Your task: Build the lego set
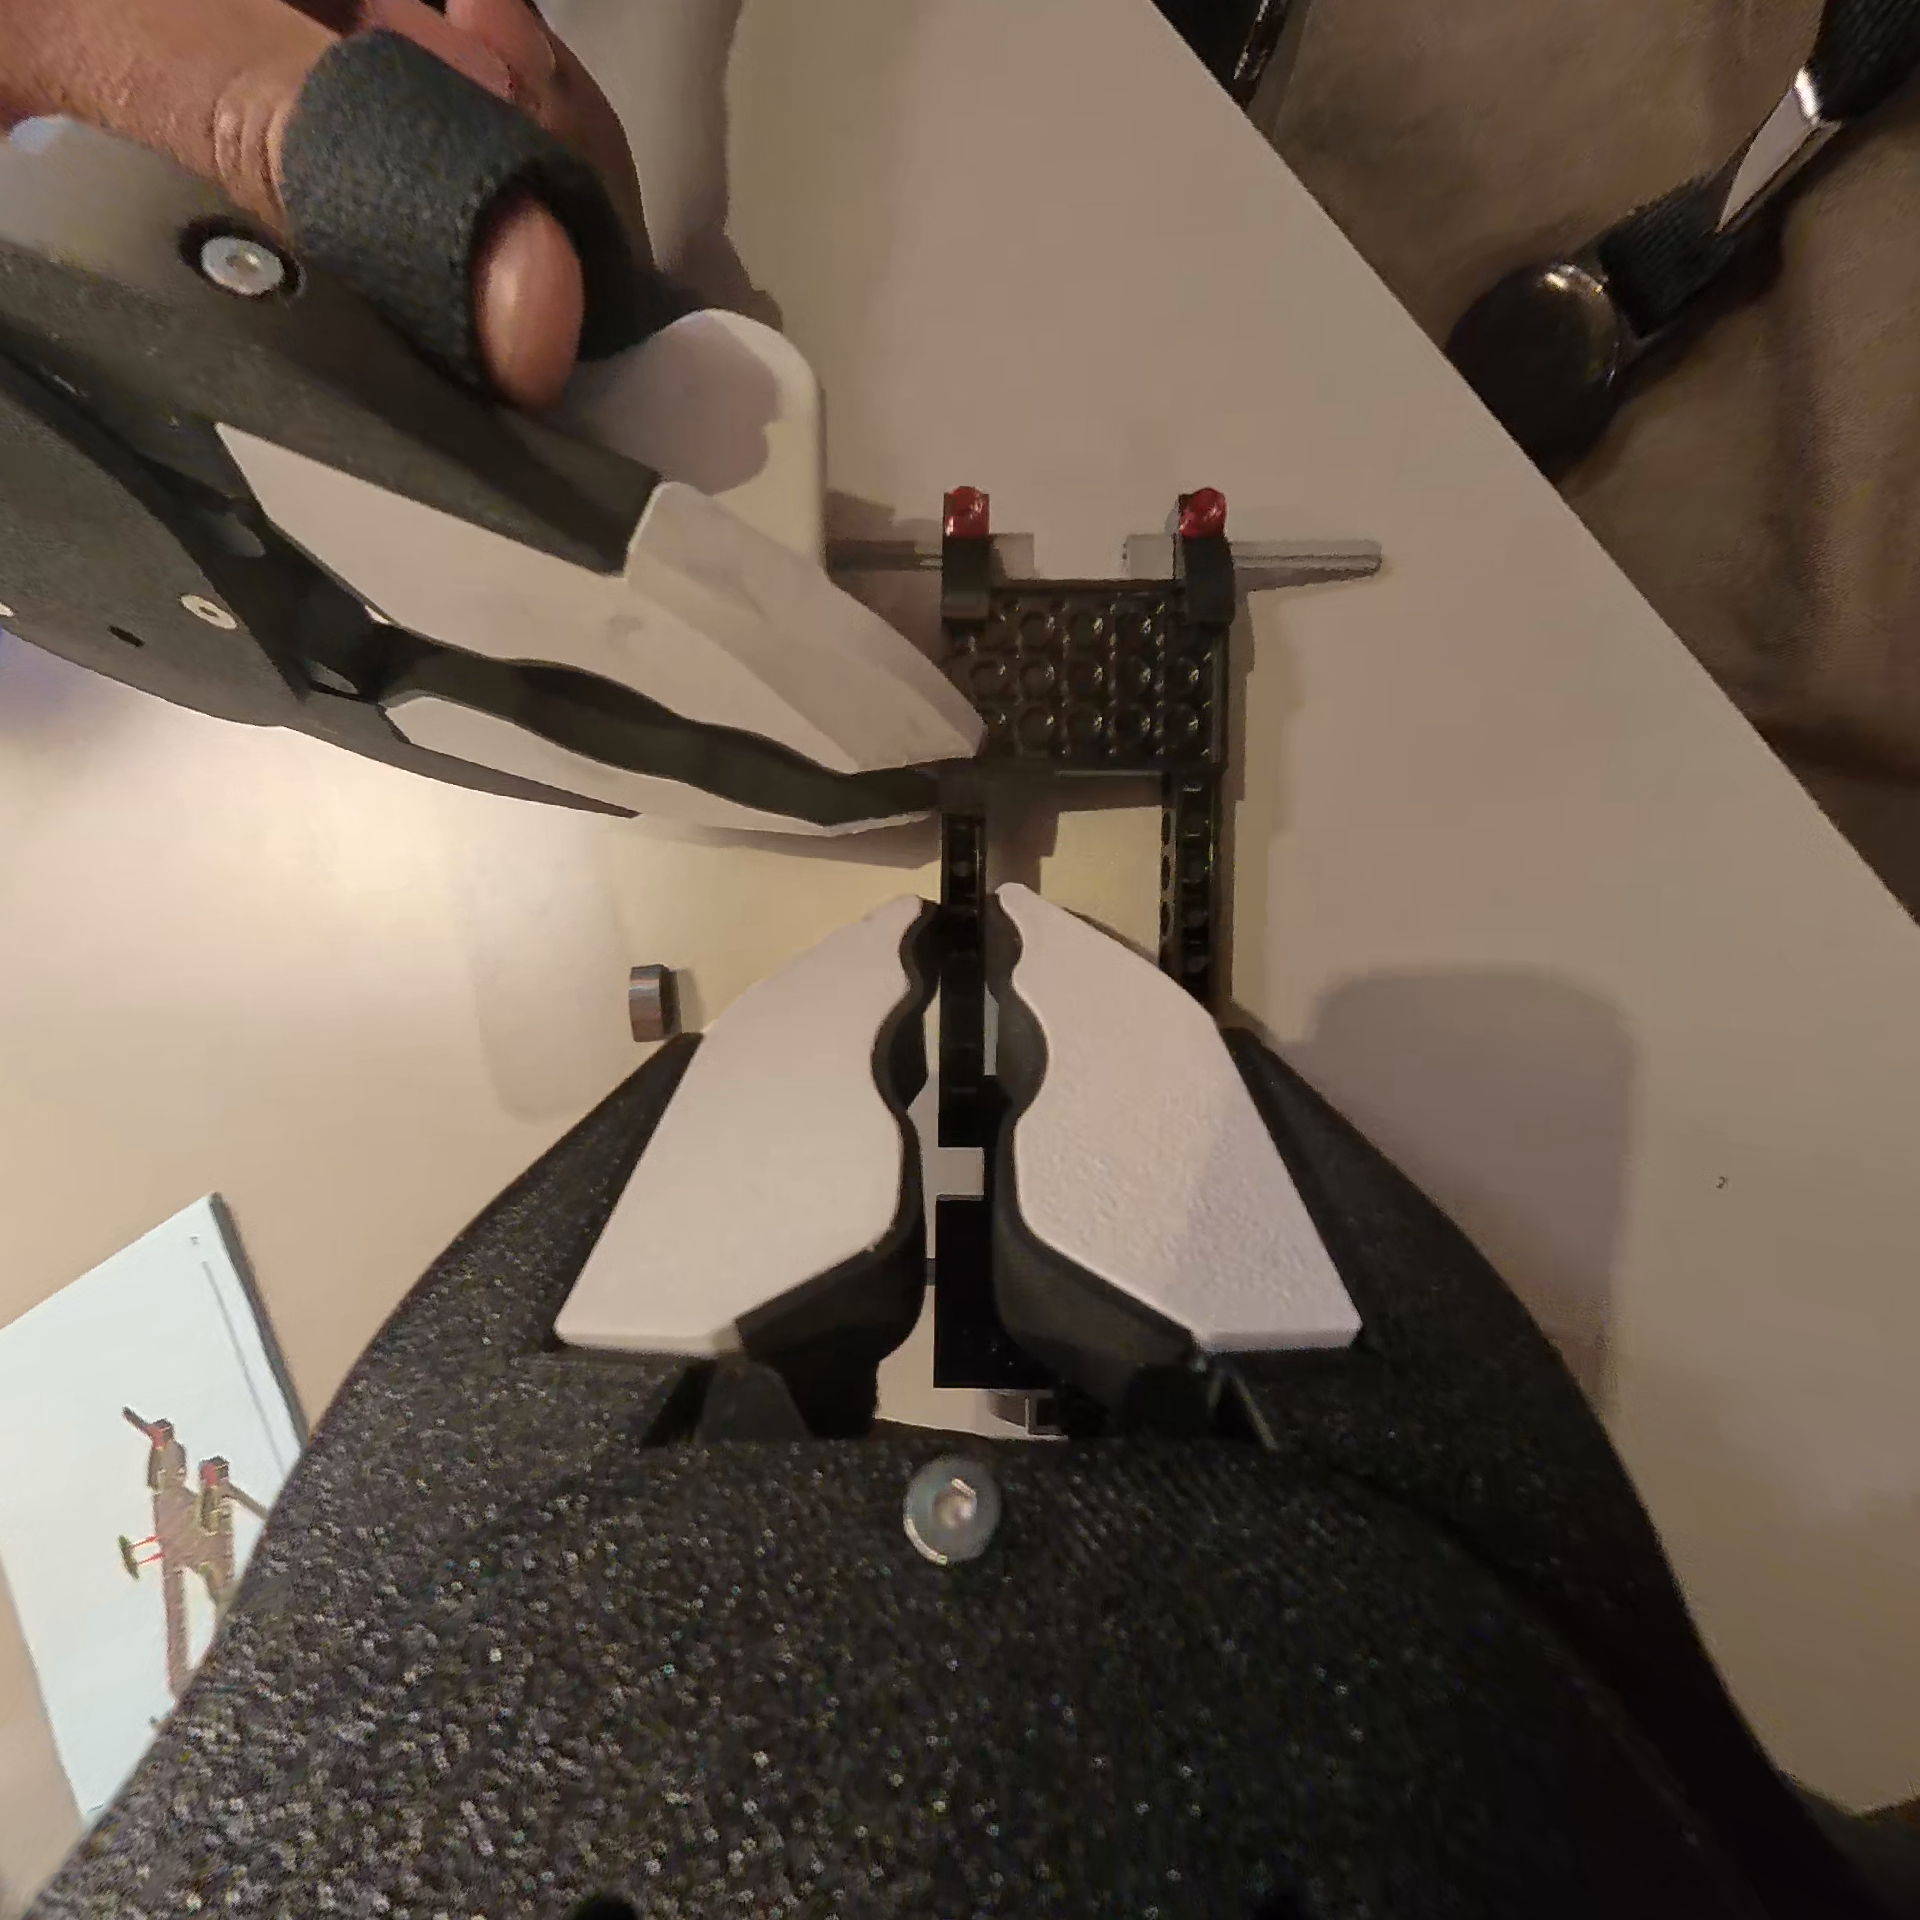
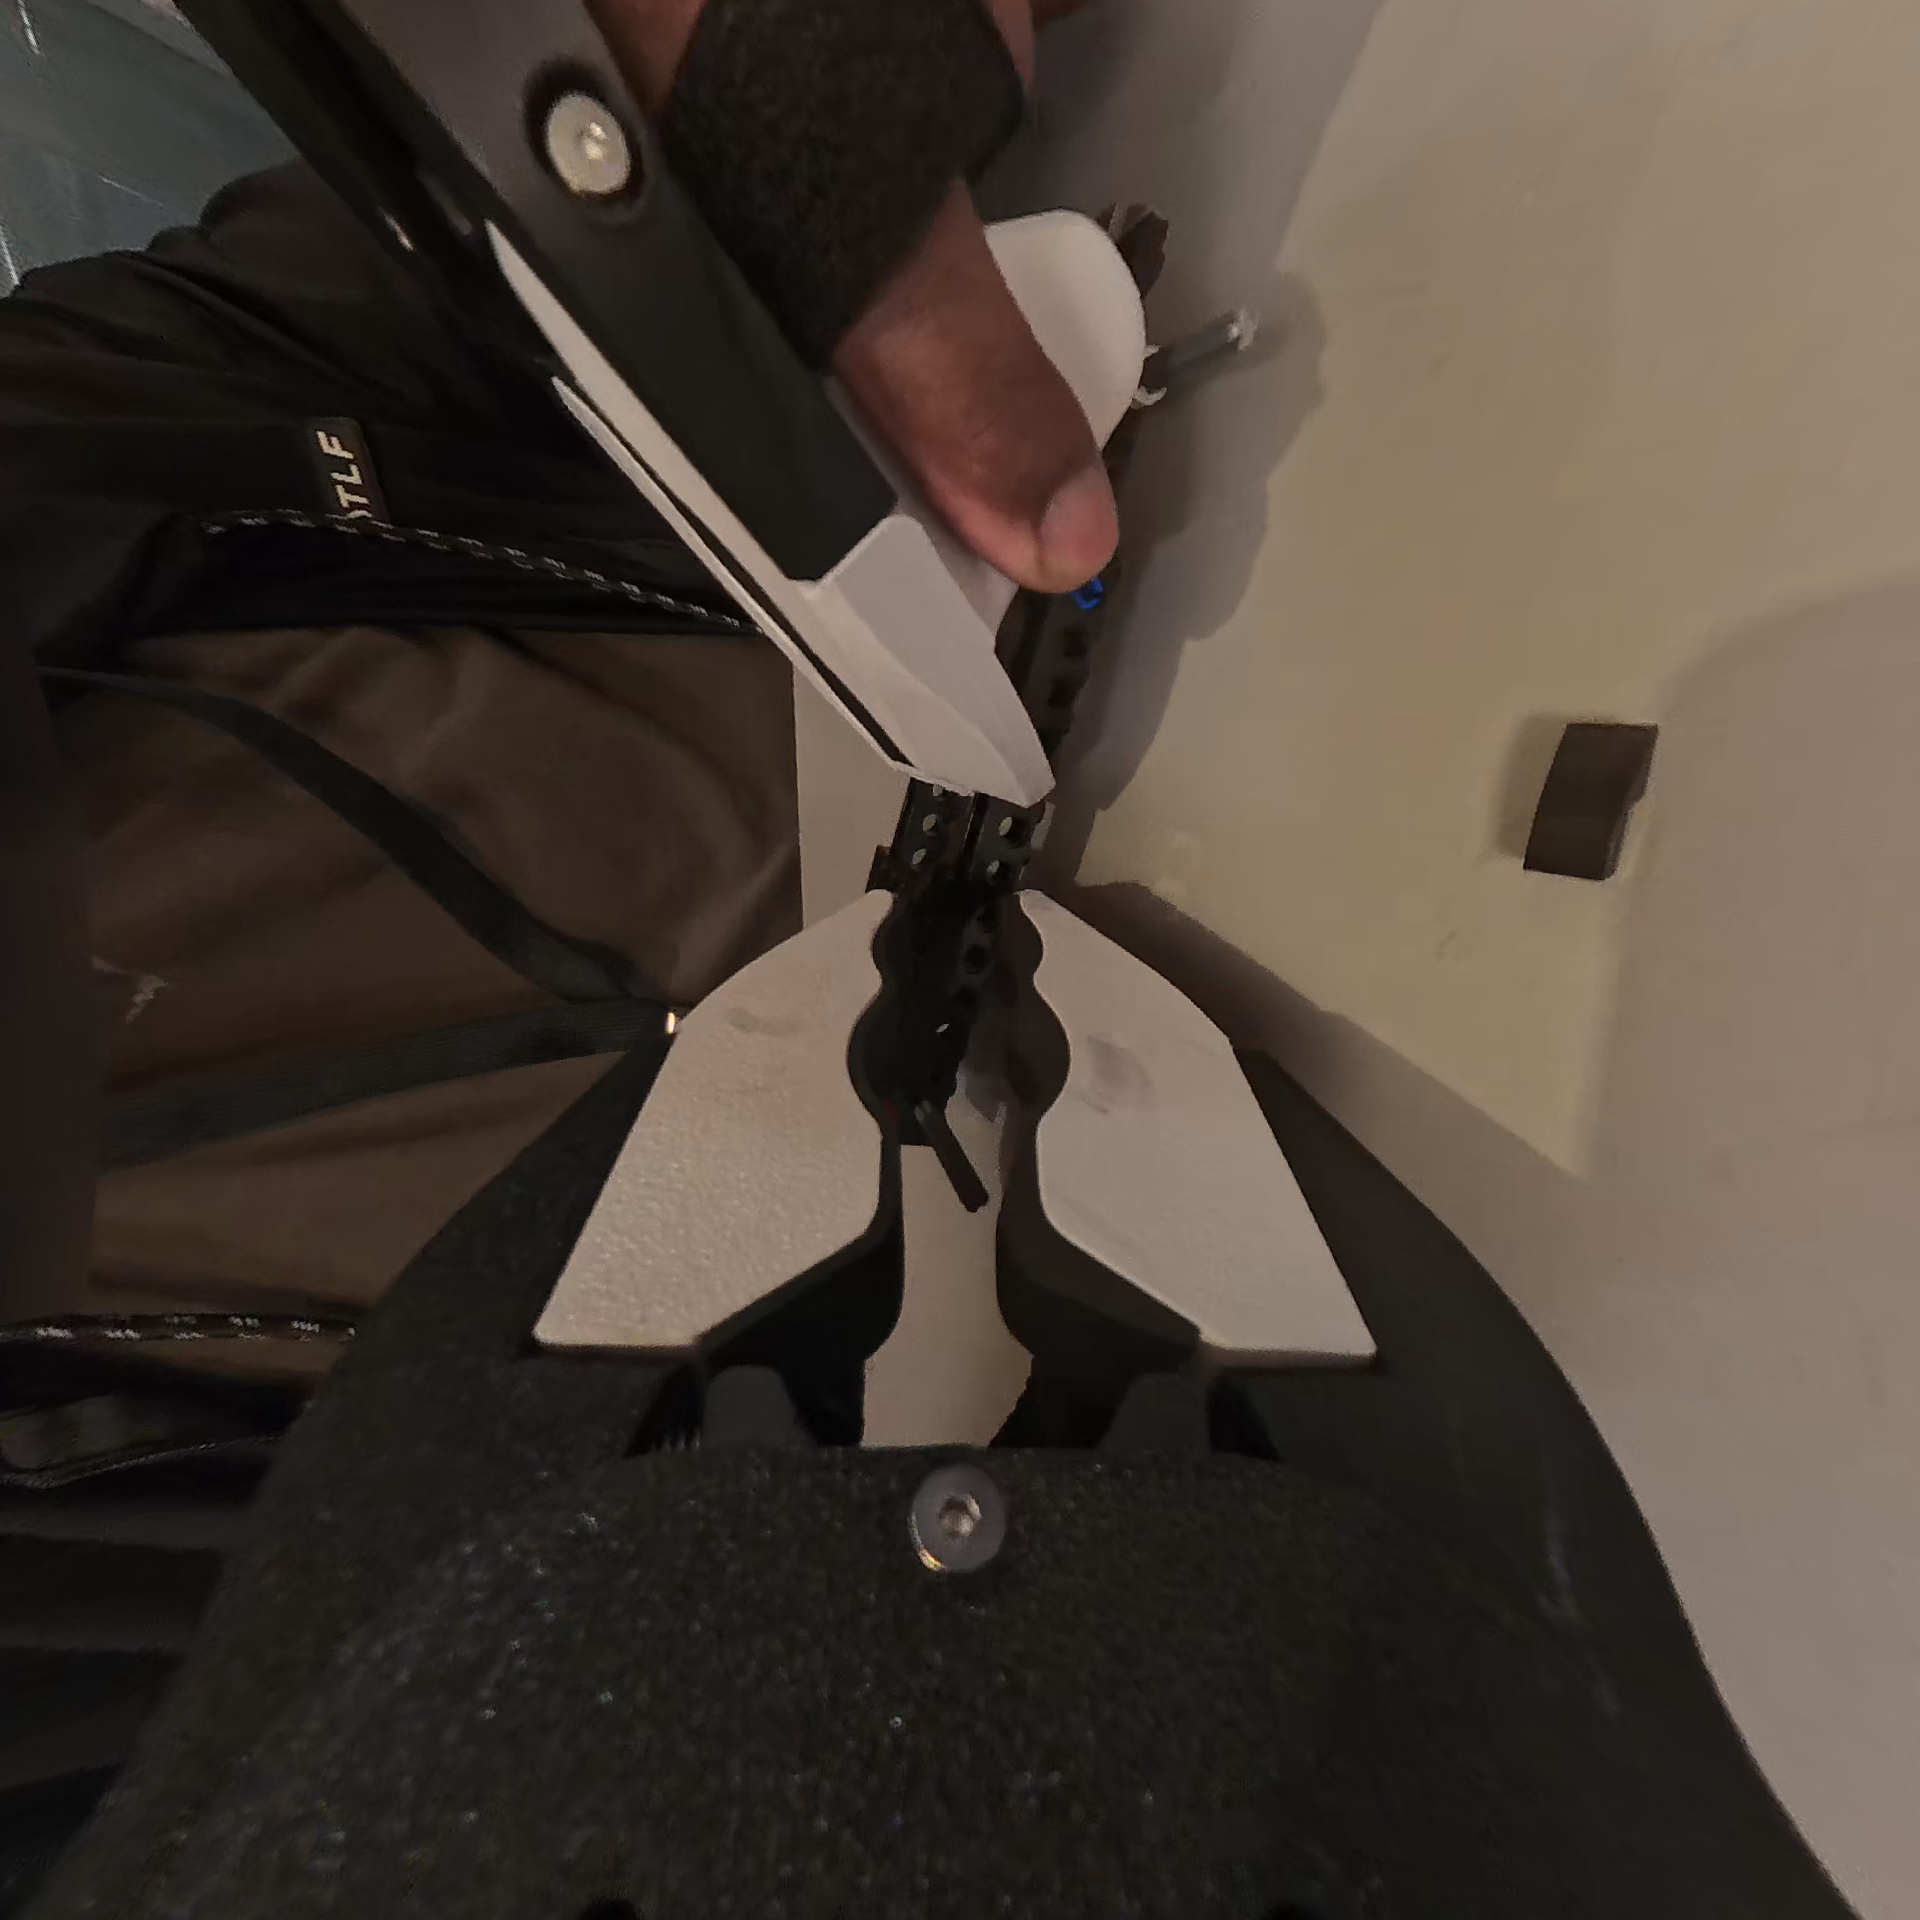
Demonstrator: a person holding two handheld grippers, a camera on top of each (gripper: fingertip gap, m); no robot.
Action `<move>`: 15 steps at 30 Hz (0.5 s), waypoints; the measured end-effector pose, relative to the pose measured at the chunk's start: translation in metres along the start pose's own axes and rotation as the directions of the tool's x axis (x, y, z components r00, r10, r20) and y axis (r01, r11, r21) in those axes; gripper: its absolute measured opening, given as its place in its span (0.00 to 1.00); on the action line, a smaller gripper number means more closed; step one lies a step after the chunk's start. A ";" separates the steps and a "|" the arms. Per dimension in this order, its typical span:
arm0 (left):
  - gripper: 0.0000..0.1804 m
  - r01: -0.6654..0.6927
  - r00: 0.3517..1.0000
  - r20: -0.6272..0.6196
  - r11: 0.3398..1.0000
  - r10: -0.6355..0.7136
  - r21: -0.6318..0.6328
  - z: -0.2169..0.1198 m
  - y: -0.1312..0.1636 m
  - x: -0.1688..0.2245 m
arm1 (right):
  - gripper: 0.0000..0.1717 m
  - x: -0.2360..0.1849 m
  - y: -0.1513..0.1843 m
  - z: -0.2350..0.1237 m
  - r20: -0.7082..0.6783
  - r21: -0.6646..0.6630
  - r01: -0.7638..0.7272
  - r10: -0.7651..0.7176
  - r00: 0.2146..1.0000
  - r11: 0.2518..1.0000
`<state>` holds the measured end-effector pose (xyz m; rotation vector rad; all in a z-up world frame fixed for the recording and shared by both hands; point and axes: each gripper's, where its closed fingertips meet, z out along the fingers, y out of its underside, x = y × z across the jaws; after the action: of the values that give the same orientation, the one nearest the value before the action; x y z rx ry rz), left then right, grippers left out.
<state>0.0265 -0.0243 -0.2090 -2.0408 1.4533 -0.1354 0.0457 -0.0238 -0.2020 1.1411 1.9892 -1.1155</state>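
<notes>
A black brick model lies on the white table [image 1: 1507, 831]. It has a studded plate [image 1: 1086, 665], two long holed beams, two red tips [image 1: 966, 511] and a grey axle [image 1: 1309, 556]. My left gripper [image 1: 961, 914] is shut on the left holed beam [image 1: 966, 852]. My right gripper [image 1: 925, 784] comes in from the upper left, its tips pinched on the model where that beam meets the plate. In the right wrist view my right gripper [image 2: 956, 904] is shut on the black holed beams [image 2: 961, 847], and the left gripper [image 2: 977, 784] grips them just beyond.
A small grey cylinder [image 1: 649, 1001] lies left of my left gripper. A printed sheet with a picture [image 1: 135, 1455] lies at the lower left. A dark block [image 2: 1584, 795] sits on the table to the right. The table edge runs diagonally at the right, with brown fabric and black straps [image 2: 416, 831] beyond it. Less than 4 cm separates the two grippers' tips. My left gripper's tips are some 7 centimeters from the dark block [image 2: 1584, 795]. The left camera catches it too, in the left wrist view [image 1: 658, 1004].
</notes>
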 end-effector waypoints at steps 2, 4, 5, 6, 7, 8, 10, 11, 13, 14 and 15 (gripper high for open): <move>0.04 -0.034 0.999 0.016 0.999 0.034 -0.006 0.000 -0.001 0.000 | 0.09 -0.001 0.001 0.000 0.008 0.002 -0.004 0.004 1.000 1.000; 0.04 -0.053 0.998 0.022 0.999 0.053 -0.012 -0.001 -0.003 0.000 | 0.09 -0.002 0.001 0.000 0.019 0.005 -0.010 0.010 1.000 1.000; 0.04 -0.057 0.998 0.025 0.998 0.058 -0.018 -0.001 -0.003 0.000 | 0.09 -0.003 0.002 0.000 0.021 0.008 -0.012 0.012 1.000 1.000; 0.04 -0.063 0.998 0.029 0.998 0.064 -0.023 -0.001 -0.004 0.000 | 0.09 -0.003 0.002 0.000 0.022 0.011 -0.015 0.014 1.000 1.000; 0.04 -0.072 0.997 0.033 0.997 0.073 -0.028 -0.002 -0.004 0.000 | 0.09 -0.004 0.002 0.000 0.024 0.014 -0.015 0.014 1.000 1.000; 0.04 -0.080 0.996 0.038 0.996 0.081 -0.031 -0.003 -0.005 0.000 | 0.09 -0.005 0.002 0.000 0.026 0.017 -0.013 0.012 1.000 1.000; 0.04 -0.097 0.994 0.051 0.995 0.099 -0.035 -0.005 -0.009 0.000 | 0.10 -0.007 0.002 -0.001 0.035 0.020 -0.007 0.007 0.999 1.000; 0.04 -0.105 0.993 0.058 0.994 0.107 -0.038 -0.006 -0.010 -0.001 | 0.10 -0.009 0.002 -0.001 0.042 0.023 -0.006 0.005 0.999 1.000; 0.04 -0.123 0.989 0.072 0.991 0.126 -0.051 -0.008 -0.012 -0.001 | 0.10 -0.011 0.001 -0.002 0.047 0.033 -0.003 0.001 0.999 0.999; 0.04 -0.124 0.989 0.075 0.991 0.129 -0.057 -0.009 -0.012 -0.001 | 0.10 -0.011 0.001 -0.002 0.045 0.038 0.000 -0.002 0.999 0.999; 0.04 -0.125 0.988 0.080 0.990 0.130 -0.065 -0.010 -0.012 -0.002 | 0.10 -0.011 0.000 -0.003 0.040 0.043 0.002 -0.004 0.999 0.999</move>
<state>0.0318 -0.0244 -0.1944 -1.9688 1.5474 0.0471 0.0510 -0.0259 -0.1918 1.1292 1.9456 -1.1794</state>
